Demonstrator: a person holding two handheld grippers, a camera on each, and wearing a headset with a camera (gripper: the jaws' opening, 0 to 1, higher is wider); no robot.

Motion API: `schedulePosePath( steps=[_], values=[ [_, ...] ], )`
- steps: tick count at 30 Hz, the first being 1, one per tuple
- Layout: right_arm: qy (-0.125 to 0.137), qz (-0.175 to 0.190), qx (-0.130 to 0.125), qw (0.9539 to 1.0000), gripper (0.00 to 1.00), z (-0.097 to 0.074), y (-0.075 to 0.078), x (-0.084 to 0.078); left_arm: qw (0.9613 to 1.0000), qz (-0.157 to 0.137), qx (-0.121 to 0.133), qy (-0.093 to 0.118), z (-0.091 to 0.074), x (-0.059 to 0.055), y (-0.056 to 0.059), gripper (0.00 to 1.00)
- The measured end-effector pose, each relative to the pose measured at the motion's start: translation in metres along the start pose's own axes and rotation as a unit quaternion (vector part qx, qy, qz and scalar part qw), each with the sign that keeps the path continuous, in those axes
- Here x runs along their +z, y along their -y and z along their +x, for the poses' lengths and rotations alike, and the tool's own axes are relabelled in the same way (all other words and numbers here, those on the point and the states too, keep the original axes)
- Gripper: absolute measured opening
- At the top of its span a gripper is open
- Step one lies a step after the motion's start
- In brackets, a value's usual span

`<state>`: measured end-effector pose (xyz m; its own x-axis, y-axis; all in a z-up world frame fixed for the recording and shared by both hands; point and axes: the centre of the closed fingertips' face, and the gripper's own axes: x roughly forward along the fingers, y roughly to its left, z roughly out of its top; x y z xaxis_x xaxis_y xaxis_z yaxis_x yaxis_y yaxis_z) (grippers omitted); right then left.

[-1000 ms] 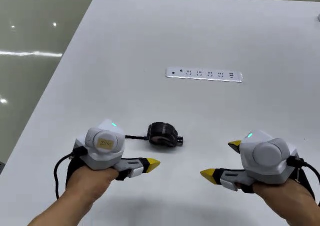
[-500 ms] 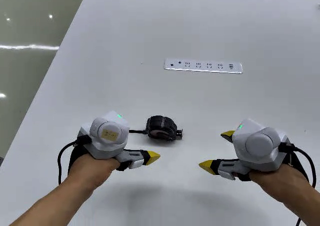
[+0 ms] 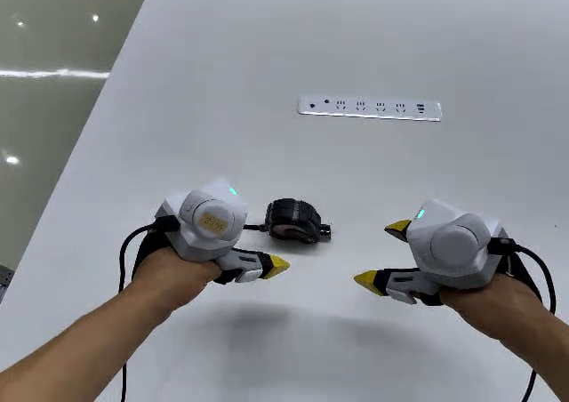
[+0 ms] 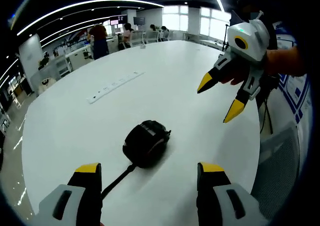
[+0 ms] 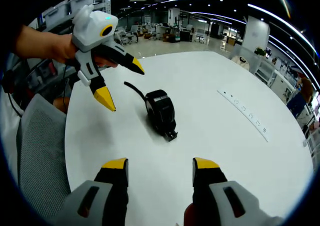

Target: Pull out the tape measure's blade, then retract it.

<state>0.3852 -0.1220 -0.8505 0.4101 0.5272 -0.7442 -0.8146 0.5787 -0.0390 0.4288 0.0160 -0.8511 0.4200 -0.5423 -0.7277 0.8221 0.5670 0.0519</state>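
Facing each other across the white table (image 3: pixel 222 82), your two tools hover over its surface, one on either side of the tape measure (image 3: pixel 295 221).

Left gripper (image 4: pixel 149 168): your jaws are spread wide and grasp nothing. Their yellow tips frame the black case, which lies just ahead of them and touches neither.

Right gripper (image 3: pixel 382 255): your jaws are likewise released and empty. They point at the case from the opposite side and stand farther from it than the left pair.

Tape measure: it rests on the table between the two tools. Its blade hook (image 5: pixel 171 135) sits at the case mouth, turned toward your right gripper. A black cord (image 5: pixel 134 90) trails from the case's other end toward your left gripper.

Background: a white power strip (image 3: pixel 369 108) lies flat farther up the table, well apart from the case.
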Motion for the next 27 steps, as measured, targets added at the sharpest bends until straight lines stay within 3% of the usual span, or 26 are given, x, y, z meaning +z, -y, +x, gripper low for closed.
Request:
schedulePosePath(
  steps=[12, 27],
  values=[
    [-0.006, -0.036, 0.017, 0.9992, 0.48, 0.014, 0.004, -0.003, 0.9977, 0.063, -0.013, -0.018, 0.012, 0.003, -0.001, 0.72],
    [-0.014, -0.070, 0.038, 0.9967, 0.45, 0.036, 0.010, -0.001, 0.9937, 0.105, -0.030, -0.024, 0.026, 0.007, -0.006, 0.67]
  ],
)
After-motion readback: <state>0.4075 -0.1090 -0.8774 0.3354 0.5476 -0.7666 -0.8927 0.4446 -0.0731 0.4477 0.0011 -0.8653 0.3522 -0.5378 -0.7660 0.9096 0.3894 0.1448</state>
